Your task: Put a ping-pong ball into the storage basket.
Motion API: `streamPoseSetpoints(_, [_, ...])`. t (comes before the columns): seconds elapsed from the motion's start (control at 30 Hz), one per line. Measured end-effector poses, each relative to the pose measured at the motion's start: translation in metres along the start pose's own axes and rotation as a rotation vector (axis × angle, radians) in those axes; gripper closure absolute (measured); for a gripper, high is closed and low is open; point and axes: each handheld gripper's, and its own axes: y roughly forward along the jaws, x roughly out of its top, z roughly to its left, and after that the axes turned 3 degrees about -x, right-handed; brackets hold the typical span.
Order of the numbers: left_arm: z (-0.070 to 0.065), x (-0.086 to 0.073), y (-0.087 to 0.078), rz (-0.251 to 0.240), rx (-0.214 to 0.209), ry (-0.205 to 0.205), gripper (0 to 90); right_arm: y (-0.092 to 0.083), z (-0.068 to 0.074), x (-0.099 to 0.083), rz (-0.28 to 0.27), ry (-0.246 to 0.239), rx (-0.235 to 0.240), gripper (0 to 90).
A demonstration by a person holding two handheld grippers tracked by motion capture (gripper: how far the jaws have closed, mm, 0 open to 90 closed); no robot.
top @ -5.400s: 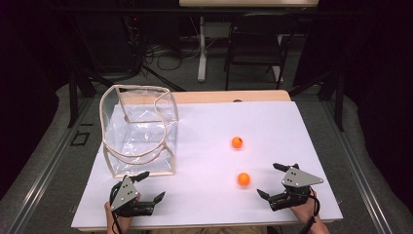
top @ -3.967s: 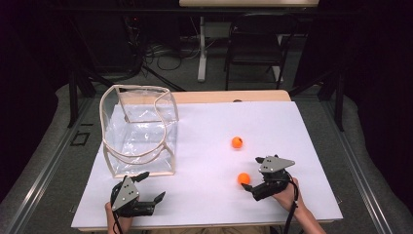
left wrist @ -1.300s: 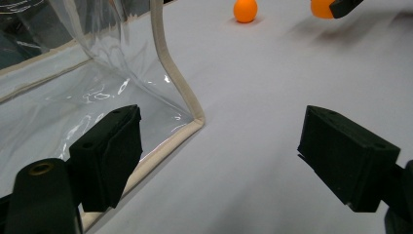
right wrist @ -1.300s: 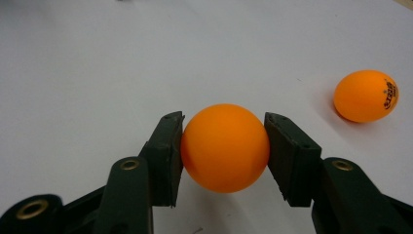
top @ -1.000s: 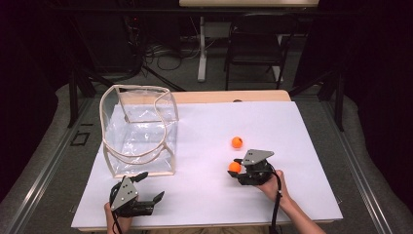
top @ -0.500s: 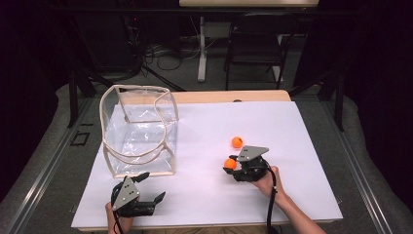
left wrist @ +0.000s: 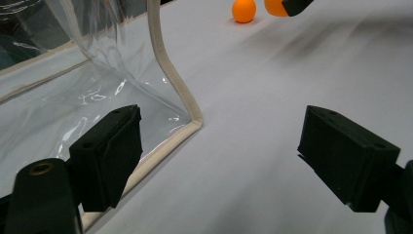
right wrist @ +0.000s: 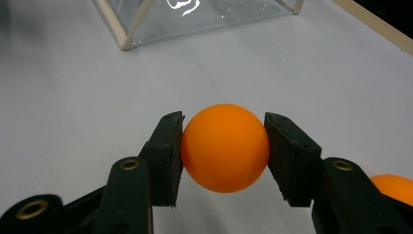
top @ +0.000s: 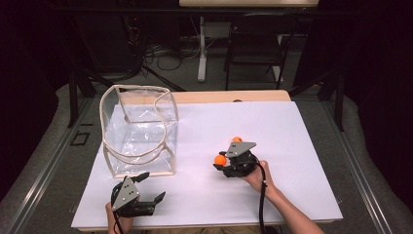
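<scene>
R claw (right wrist: 225, 146) clamped on orange ball (right wrist: 225, 153), one pad each side at the widest part; ball clear of the white worktop (top: 272, 195). In high view, R claw (top: 223, 163) sits centre-right of frame, ball (top: 220, 159) poking out on its left side. Second orange ball (top: 236, 140) lies loose on worktop just above the claw in frame, partly hidden by the grey plate; in R claw view it peeks in at lower right (right wrist: 395, 187).

L claw (top: 148, 187) at lower left of frame, jaws wide apart, nothing between them. L claw view: pads (left wrist: 109, 153) either side of bare worktop, corner of the clear bag (left wrist: 185, 122) just ahead.

Clear bag (top: 139, 131) stands open-topped at left of frame, well apart from held ball.

Risks, as I judge them:
- Smooth round ball, held on two small contact patches: a jolt or slack in the squeeze and it pops out, rolls off worktop.
- Bag walls soft, rim sagging inward: if the claw clips the rim on the way over, the bag could fold or tip.
- Loose ball so near the R claw: a nudge sends it rolling.

Vs earlier frames: ball was lying on worktop at lower centre-right, R claw to its right and empty. Now ball is gripped and has shifted up-left in frame, toward the bag. L claw same spot. Bag, second ball unmoved.
</scene>
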Motion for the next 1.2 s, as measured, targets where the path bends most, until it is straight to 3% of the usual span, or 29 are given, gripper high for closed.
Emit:
streamPoseSetpoints(0.8, [0.000, -0.001, 0.000, -0.003, -0.005, -0.002, 15.7, 0.025, -0.001, 0.024, 0.001, -0.008, 0.026, 50.6])
streamPoseSetpoints(1.13, [0.001, -0.001, 0.001, -0.020, -0.013, -0.015, 15.8, 0.025, -0.007, 0.037, 0.034, -0.008, 0.017, 50.7])
streamPoseSetpoints(1.2, [0.001, -0.001, -0.001, -0.015, -0.005, -0.009, 15.8, 0.025, -0.008, 0.042, 0.051, -0.031, 0.008, 50.6])
